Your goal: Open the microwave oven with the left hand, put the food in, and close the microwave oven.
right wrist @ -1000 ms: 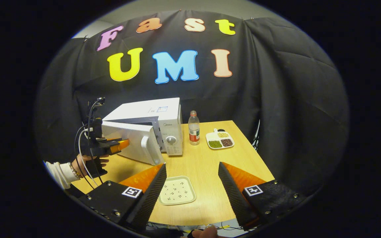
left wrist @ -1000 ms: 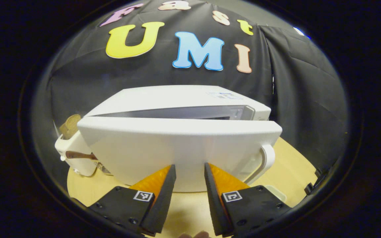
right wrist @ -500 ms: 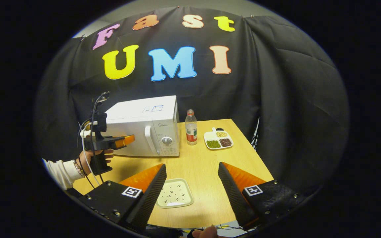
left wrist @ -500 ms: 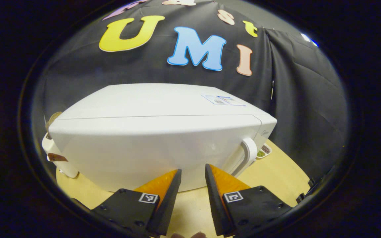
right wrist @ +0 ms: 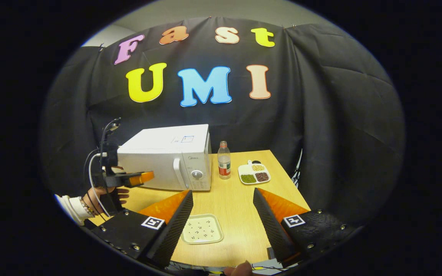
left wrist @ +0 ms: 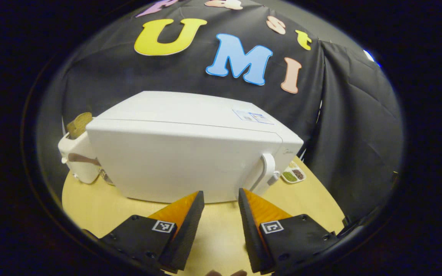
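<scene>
Door's gone from hanging ajar a second ago to sitting flush against the microwave oven (right wrist: pixel 169 163) now, and your left tongs (left wrist: pixel 220 199) have backed off the door face a touch. So you're at the tail end: judging by the shut door, the closing step looks done. I can't see inside, so whether the food made it in is anyone's guess.

Next move, as I read it, just calls for pulling both hands clear without bumping the door handle (left wrist: pixel 264 173); if the door hasn't latched, it'd want one more flat push on the door face.

Left tongs are spread a little, pinching nothing, pointed at the lower door front, near it but not touching. From the right gripper view you can see the same tongs (right wrist: pixel 144 178) just off the oven's left front. Right tongs (right wrist: pixel 223 199) are spread wide and empty, hovering over the worktop's (right wrist: pixel 240 203) near edge above a small speckled dish (right wrist: pixel 202 229), well apart from the oven, which sits toward the back left.
</scene>
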The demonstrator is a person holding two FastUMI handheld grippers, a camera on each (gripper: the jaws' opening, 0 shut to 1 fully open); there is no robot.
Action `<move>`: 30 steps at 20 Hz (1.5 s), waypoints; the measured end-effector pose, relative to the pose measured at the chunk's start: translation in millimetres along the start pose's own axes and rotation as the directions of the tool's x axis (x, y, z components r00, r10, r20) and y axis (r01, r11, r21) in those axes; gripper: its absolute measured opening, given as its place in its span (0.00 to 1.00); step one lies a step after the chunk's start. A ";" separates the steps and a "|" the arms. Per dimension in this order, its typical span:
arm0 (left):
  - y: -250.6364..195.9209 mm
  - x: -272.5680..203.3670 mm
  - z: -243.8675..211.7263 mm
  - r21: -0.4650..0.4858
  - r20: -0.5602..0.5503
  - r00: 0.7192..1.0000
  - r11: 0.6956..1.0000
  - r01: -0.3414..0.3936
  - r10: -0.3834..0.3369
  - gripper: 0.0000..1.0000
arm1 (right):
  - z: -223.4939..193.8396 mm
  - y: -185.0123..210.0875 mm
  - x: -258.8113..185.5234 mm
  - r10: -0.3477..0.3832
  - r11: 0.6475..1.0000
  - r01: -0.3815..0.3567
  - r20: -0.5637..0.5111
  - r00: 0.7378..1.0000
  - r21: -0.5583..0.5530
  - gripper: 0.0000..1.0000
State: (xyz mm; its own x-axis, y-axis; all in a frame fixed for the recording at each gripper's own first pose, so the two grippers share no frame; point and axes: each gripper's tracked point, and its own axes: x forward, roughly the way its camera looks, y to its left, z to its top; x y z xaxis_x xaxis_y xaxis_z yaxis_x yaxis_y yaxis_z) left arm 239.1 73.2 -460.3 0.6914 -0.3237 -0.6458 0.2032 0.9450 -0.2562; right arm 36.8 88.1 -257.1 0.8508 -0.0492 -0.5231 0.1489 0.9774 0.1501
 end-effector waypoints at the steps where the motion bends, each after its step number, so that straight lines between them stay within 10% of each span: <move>1: -3.9 -21.8 -0.6 -0.014 0.002 1.000 1.000 0.001 -0.001 0.67 | 0.2 -2.8 1.4 0.016 1.000 -0.016 -0.002 1.000 -0.005 0.97; 10: -85.4 -247.2 90.8 -0.006 0.269 0.947 0.984 -0.179 0.174 0.67 | 79.9 -43.2 -29.7 0.185 0.976 -0.163 0.153 0.971 -0.142 0.96; 14: -151.5 -356.4 158.5 0.043 0.492 0.845 0.964 -0.262 0.208 0.60 | 135.8 -58.2 -63.6 0.225 0.967 -0.177 0.288 0.931 -0.184 0.96; 23: -206.0 -489.3 251.3 0.109 0.742 0.649 0.925 -0.365 0.169 0.85 | 216.8 -53.2 -140.8 0.167 0.982 -0.109 0.439 0.883 -0.155 0.96; 30: -174.1 -491.3 240.6 0.061 0.722 0.675 0.957 -0.283 0.153 0.92 | 235.6 -38.1 -163.7 0.118 0.988 -0.054 0.488 0.865 -0.143 0.96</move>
State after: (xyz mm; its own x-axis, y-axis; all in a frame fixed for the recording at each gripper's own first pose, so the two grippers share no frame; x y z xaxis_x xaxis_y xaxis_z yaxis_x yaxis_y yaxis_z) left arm 30.8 78.8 74.6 0.9982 -0.0409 0.0441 0.0417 0.9990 -0.0185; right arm 10.6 10.5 20.5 0.9993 -0.0279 -0.0248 0.0293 0.9980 0.0561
